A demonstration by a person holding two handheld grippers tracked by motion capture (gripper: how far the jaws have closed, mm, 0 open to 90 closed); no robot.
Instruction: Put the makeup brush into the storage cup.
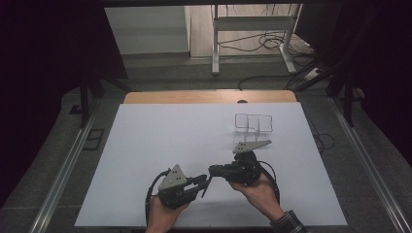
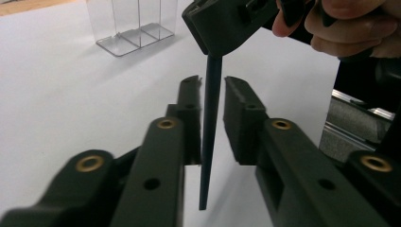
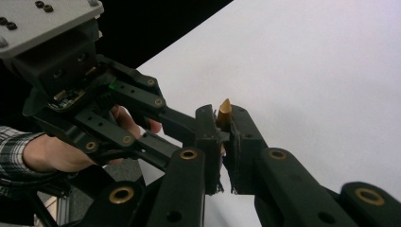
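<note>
A thin dark pen with a gold pointed tip hangs upright over the white sheet. My right gripper is shut on its upper end, with the gold tip poking out above the pads. My left gripper reaches in from the left at the near middle of the table. The pen stands between its jaws with a narrow gap at the sides, so it is open. In the high view the left gripper and the right gripper meet tip to tip.
A clear plastic holder with compartments stands on the sheet beyond the right hand, and its base is seen at the upper left of the left gripper view. Metal rails run along both table sides. Cables and a desk frame lie behind.
</note>
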